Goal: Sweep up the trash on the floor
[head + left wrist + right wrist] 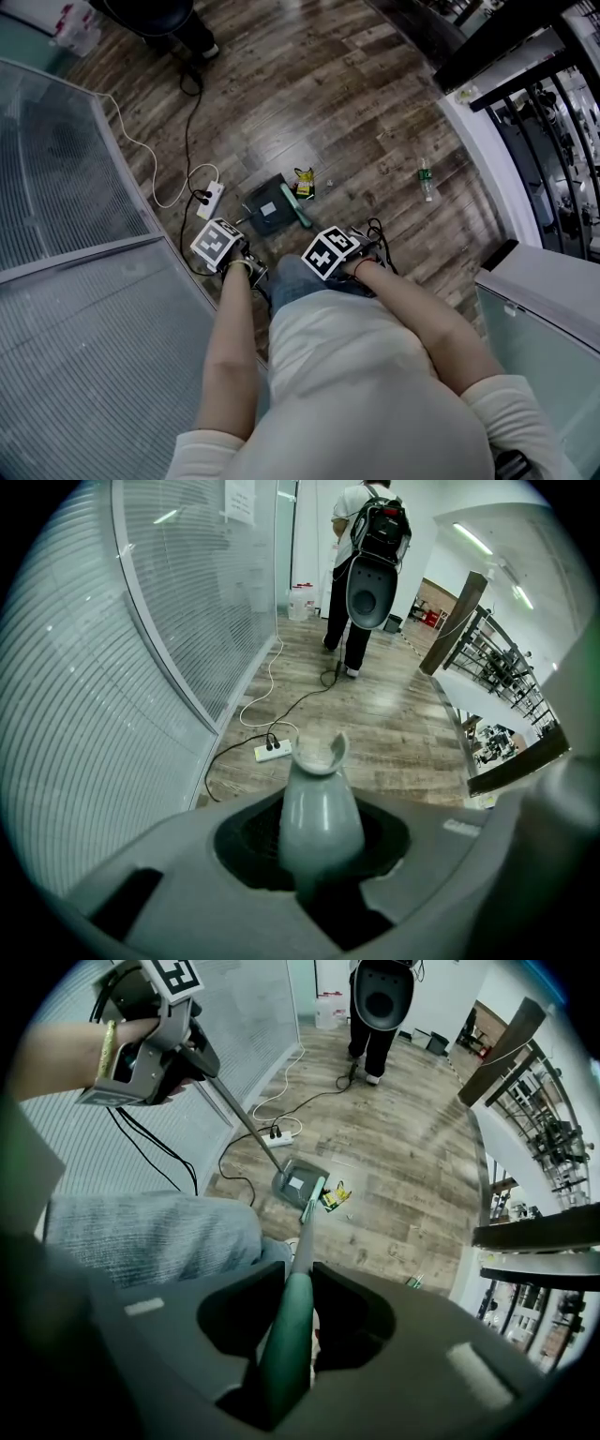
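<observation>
A grey dustpan (269, 204) lies flat on the wooden floor, and a green broom head (300, 204) rests against its right edge. A yellow wrapper (304, 182) lies just beyond the broom, also visible as the wrapper (333, 1196) in the right gripper view. My left gripper (314, 841) is shut on the dustpan's grey handle (319, 808). My right gripper (292, 1321) is shut on the green broom handle (286, 1354), which runs down to the broom head (314, 1192) beside the dustpan (298, 1183). Both marker cubes (220, 244) (330, 251) sit close to my waist.
A white power strip (210, 199) with cables lies left of the dustpan. A plastic bottle (427, 180) lies on the floor to the right. A curved glass wall with blinds (66, 187) runs along the left. A person with a backpack (370, 555) stands farther off.
</observation>
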Demonstrator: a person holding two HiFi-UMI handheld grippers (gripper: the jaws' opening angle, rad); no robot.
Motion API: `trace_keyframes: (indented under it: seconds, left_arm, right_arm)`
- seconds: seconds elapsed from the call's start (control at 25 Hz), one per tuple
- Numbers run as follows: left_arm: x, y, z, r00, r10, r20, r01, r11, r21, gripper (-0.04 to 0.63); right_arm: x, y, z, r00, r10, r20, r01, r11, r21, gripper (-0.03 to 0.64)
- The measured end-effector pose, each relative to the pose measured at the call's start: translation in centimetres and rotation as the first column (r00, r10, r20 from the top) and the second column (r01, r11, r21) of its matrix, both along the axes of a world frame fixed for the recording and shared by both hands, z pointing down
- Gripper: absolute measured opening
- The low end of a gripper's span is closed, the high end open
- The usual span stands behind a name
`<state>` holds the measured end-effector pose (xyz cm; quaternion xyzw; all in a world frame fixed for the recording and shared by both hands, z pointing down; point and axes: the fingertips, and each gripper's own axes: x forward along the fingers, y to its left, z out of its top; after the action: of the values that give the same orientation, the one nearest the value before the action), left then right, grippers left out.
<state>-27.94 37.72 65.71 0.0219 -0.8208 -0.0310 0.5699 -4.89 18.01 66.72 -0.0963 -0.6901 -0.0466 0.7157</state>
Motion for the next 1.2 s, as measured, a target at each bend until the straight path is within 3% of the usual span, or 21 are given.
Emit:
trace_keyframes:
  seconds: [0.52, 1.2]
  left_arm:
    - [0.4, 0.1, 0.1, 1.000, 0.003, 0.003, -0.003, 1.000, 0.001, 0.095]
    - [1.2, 0.4, 0.0, 1.000, 0.009, 0.010, -0.009, 1.000, 0.000, 0.094]
  right_arm:
    - [0.3, 1.9, -1.5, 0.999, -0.012, 0.039, 0.016, 0.995, -0.096, 0.101]
    - [1.5, 2.0, -4.6, 0.990, 0.113, 0.084, -0.094, 0.974, -0.206, 0.101]
